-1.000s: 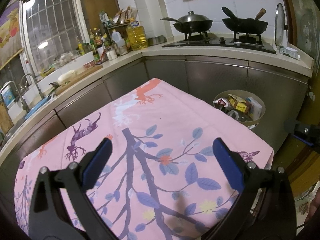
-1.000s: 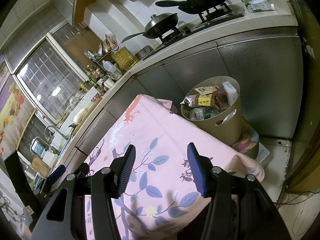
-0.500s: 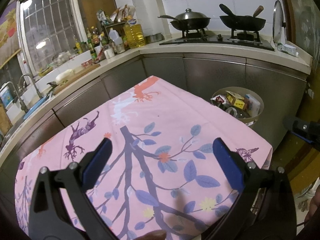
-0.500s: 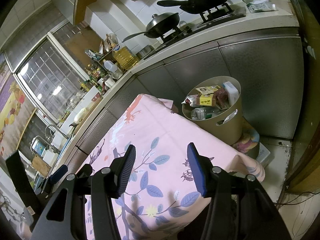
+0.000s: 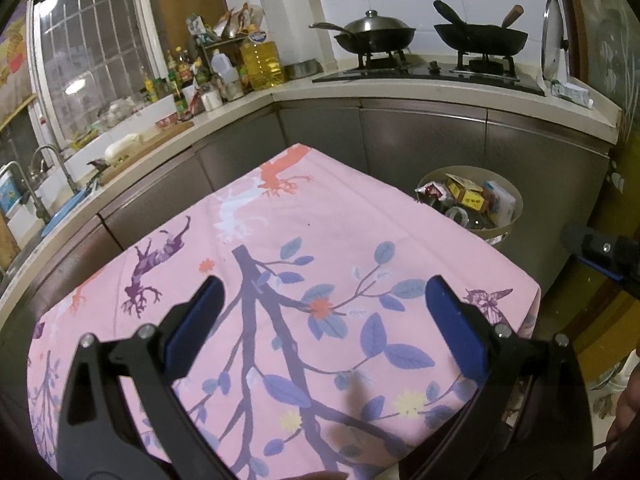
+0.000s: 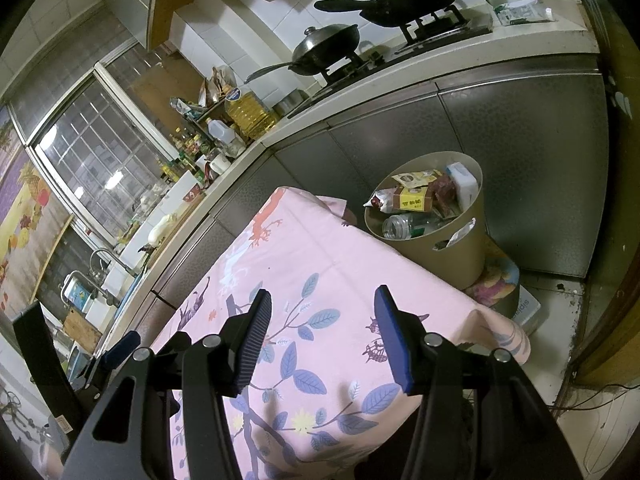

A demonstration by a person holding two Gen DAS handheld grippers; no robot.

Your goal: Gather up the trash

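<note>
A beige round trash bin (image 6: 448,258) stands on the floor beyond the table's far right corner, filled with wrappers, a yellow-brown carton and a clear plastic bottle (image 6: 402,226). The same trash bin (image 5: 510,226) shows at right in the left wrist view. My left gripper (image 5: 322,312) hovers open over the pink flowered tablecloth (image 5: 304,240), nothing between its blue pads. My right gripper (image 6: 320,320) also stands open and empty above the tablecloth (image 6: 320,264), nearer the bin. No loose trash shows on the cloth.
An L-shaped counter (image 5: 400,94) wraps the back and left, with two woks (image 5: 372,36) on a stove, oil bottle (image 5: 262,62) and condiments in the corner, and a sink (image 5: 36,196) at left. Steel cabinet fronts (image 6: 532,168) stand behind the bin. A cushion (image 6: 496,282) lies under it.
The left wrist view has shifted slightly, showing a little more of the counter. The right gripper has kept still. Both jaws stay as wide as before.
</note>
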